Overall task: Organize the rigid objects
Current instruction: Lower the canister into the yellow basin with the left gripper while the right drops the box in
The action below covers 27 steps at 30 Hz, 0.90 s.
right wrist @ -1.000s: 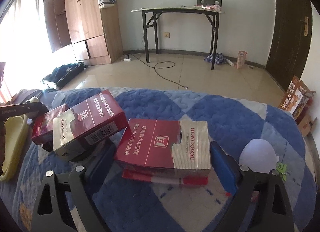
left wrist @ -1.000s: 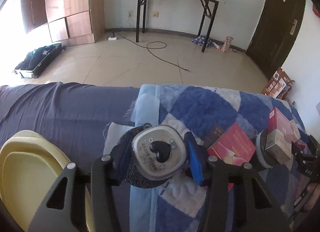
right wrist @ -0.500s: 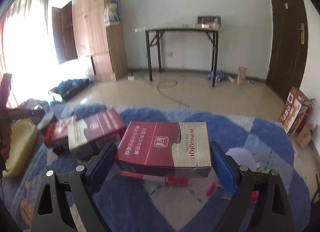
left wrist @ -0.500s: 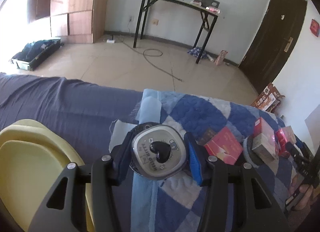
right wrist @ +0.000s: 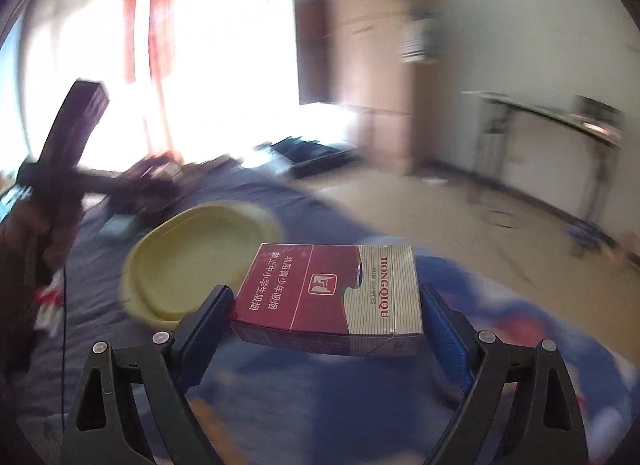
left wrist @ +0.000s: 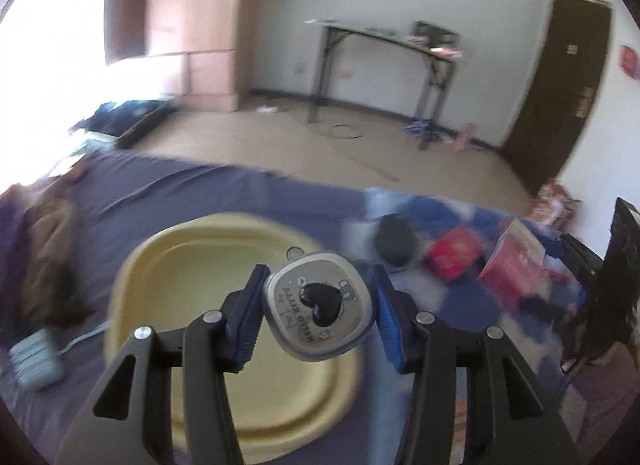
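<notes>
My left gripper (left wrist: 320, 315) is shut on a silver lid (left wrist: 320, 311) with a black heart knob, held above the right part of a yellow basin (left wrist: 192, 297) on the dark bedsheet. My right gripper (right wrist: 326, 315) is shut on a red and silver cigarette carton (right wrist: 328, 297), lifted clear of the blue quilt (right wrist: 360, 405). The yellow basin (right wrist: 192, 257) lies ahead and to the left of the carton. More red cartons (left wrist: 456, 257) and a dark round container (left wrist: 394, 239) remain on the quilt at the right in the left wrist view.
A person's hand with the left gripper's handle (right wrist: 68, 137) shows at the left of the right wrist view. A light blue device (left wrist: 34, 357) lies left of the basin. Beyond the bed are tiled floor, a wardrobe (left wrist: 192, 49), a folding table (left wrist: 384, 65) and an open suitcase (left wrist: 128, 121).
Both grippers rose and swung left toward the yellow basin with their loads. The lid came away from the dark container, and the carton left the one beneath it.
</notes>
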Each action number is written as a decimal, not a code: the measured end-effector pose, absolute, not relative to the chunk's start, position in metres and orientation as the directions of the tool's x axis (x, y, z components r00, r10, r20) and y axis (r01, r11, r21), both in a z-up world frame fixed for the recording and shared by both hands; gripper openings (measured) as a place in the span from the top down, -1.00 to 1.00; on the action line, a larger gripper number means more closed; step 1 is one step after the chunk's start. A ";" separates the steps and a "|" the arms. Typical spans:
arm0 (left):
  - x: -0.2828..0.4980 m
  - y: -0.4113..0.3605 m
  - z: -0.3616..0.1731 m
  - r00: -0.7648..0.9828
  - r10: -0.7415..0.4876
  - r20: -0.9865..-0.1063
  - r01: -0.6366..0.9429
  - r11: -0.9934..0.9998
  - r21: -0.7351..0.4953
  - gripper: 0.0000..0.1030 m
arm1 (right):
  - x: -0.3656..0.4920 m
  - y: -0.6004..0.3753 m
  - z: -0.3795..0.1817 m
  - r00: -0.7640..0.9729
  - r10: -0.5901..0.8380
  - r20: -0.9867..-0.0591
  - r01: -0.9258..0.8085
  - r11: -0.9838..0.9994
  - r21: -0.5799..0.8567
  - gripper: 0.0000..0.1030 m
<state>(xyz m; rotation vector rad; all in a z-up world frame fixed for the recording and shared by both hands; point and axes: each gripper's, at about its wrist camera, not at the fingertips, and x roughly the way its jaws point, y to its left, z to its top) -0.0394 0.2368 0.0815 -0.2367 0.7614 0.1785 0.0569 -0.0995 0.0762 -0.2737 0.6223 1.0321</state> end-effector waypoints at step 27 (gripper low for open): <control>0.002 0.338 -0.059 0.527 0.076 -0.847 -0.431 0.883 -0.188 -0.01 | 0.014 0.148 -0.054 0.092 0.501 -0.861 -0.977 0.211 0.018 -0.77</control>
